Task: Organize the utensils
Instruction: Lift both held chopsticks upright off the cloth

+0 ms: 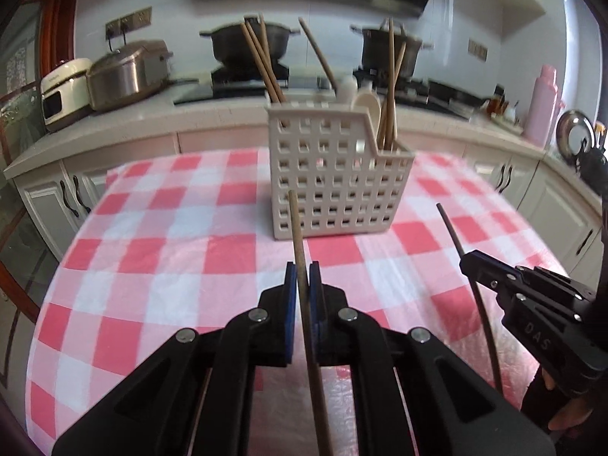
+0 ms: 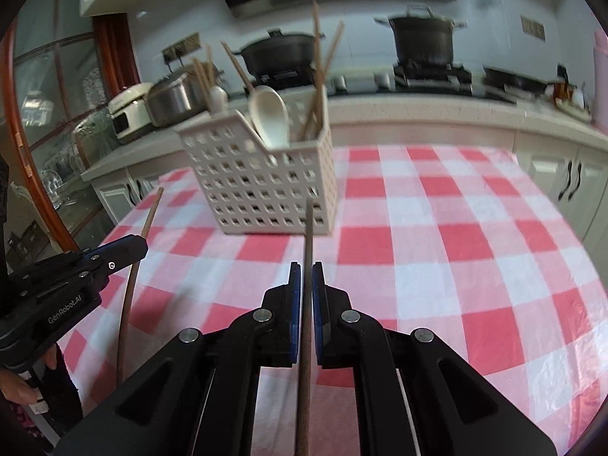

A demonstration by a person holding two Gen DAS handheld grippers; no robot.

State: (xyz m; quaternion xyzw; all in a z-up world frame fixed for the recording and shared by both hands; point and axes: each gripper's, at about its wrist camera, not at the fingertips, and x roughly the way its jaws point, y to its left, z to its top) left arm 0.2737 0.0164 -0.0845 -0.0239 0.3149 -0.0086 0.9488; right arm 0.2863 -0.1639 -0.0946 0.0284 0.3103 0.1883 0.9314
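Both claws, left claw [image 1: 303, 277] and right claw [image 2: 307, 277], each clamp one chopstick [image 1: 298, 243]; the far basket [image 1: 334, 174] already holds several, and these two remain.

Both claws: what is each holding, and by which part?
Left claw grips a light chopstick partway along its shaft; right claw grips a darker chopstick likewise.

Light chopstick [image 1: 300, 266] and dark chopstick [image 2: 306, 304]: rear ends cut off at the bottom edge. Holder [image 1: 334, 174] hides utensil lower ends. Pots [image 2: 421, 38] blurred.
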